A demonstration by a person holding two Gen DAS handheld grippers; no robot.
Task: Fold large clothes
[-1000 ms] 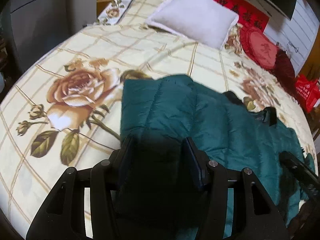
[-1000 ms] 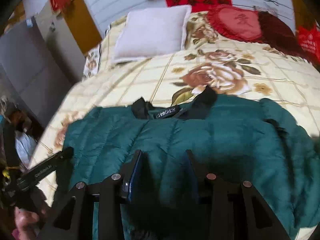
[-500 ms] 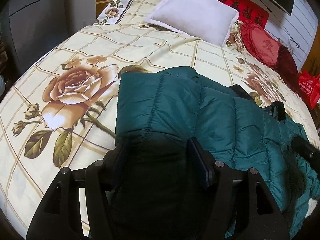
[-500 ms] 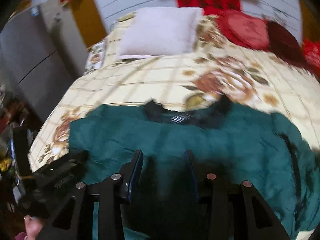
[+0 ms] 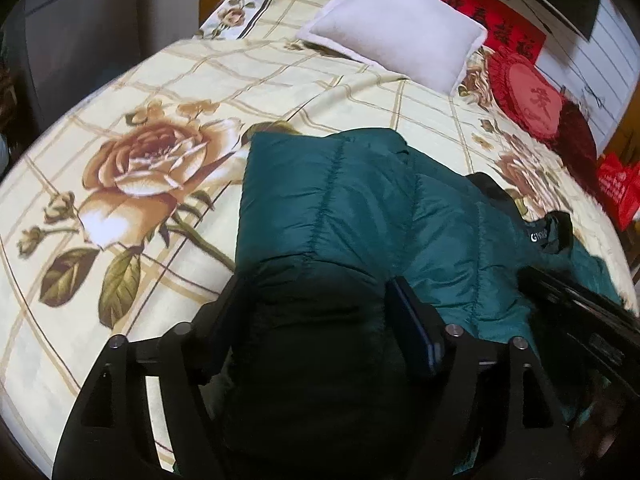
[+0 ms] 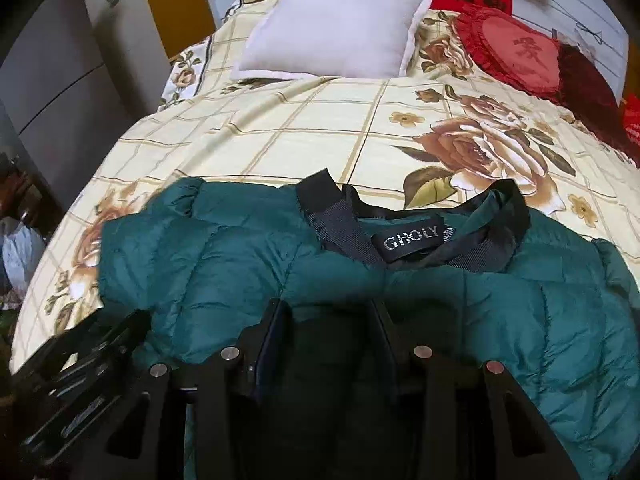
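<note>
Since a second ago my left gripper [image 5: 316, 300] has been spreading its jaws, quilted fabric between them, seemingly unpinched. Green jacket [image 6: 460, 300] lies on the bed [image 6: 280, 140], long axis sideways, collar away. My right gripper [image 6: 326, 320], pitched down, looks clamped on the mid-body.

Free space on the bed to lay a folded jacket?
Bare bedspread between the jacket's collar and the white pillow, and left of the jacket over the big rose. Crowded: the head end with the pillow and red cushions, and the near edge under the jacket.
</note>
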